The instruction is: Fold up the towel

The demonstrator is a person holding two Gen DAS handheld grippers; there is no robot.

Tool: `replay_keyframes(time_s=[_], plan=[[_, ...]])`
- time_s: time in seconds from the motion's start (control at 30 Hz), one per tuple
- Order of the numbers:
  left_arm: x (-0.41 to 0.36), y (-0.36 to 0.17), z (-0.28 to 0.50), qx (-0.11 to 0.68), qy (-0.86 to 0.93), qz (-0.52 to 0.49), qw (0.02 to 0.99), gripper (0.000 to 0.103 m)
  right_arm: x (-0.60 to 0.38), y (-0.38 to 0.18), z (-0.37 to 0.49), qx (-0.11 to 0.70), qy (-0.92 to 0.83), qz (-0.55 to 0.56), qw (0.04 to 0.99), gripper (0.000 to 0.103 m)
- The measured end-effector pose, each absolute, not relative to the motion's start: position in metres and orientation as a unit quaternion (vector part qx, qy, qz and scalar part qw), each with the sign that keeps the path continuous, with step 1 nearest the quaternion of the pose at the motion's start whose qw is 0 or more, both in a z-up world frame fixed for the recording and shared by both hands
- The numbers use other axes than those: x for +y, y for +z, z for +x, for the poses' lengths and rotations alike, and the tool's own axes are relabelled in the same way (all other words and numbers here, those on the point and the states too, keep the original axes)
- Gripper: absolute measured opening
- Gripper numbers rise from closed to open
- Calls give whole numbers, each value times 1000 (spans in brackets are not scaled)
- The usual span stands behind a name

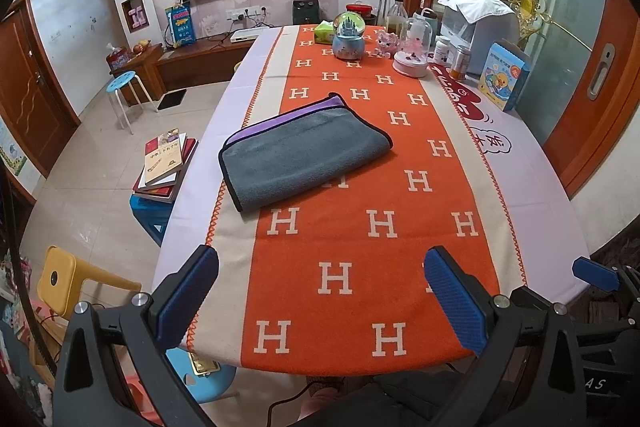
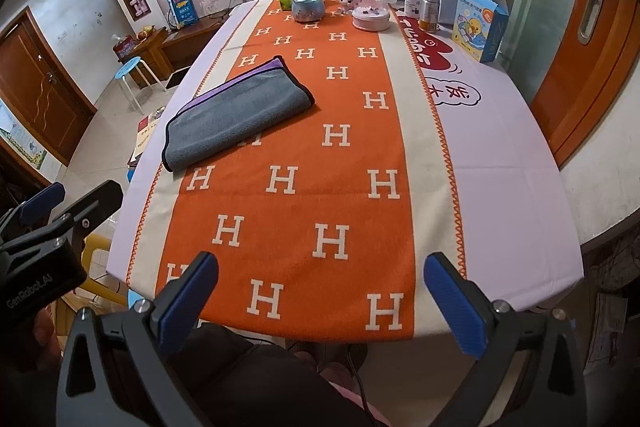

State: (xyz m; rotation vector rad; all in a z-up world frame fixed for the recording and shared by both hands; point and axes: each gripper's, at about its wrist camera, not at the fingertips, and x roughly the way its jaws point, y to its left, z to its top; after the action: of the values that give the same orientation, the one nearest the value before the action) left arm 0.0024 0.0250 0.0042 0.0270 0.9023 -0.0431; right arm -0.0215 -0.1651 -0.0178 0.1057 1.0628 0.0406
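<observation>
Left gripper [image 1: 322, 301] hovered over the near edge of the surface [image 1: 532, 163], jaws spread wide, nothing between them. Right gripper [image 2: 322, 301] sat alongside it, also at the near edge, jaws likewise spread and empty.

One towel [image 1: 304, 155] only: grey, with black trim and a purple face showing along its far edge. It lay on the left half of the orange H-patterned runner [image 1: 360, 247], well apart from both grippers, already doubled over, fold line on its right side and open edges to the left and far side.

Judgement: at least one fold was done; either a further fold was pending or the task was near complete. If another fold is wanted, both grippers would need to reach forward and left, pinch the two free corners and carry them across.

Count at far end, left to right: one snow globe [image 1: 348, 37], one pink dome dish [image 1: 412, 57], two pill bottles [image 1: 460, 63], one blue carton [image 1: 505, 77].
</observation>
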Motion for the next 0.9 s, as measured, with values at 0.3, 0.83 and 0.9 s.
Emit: replay_keyframes(time_s=[0.3,0.83,0.9], plan=[[24,5,2,435,-21,13,900,102,-166,-17,-21,507,19,51,860,103],[21,5,0,435,-21,14,900,102,-166,-18,-22,508,19,50,860,103],[21,4,-1,435,-20,14,900,102,-166,-17,-20,508,19,51,860,103]])
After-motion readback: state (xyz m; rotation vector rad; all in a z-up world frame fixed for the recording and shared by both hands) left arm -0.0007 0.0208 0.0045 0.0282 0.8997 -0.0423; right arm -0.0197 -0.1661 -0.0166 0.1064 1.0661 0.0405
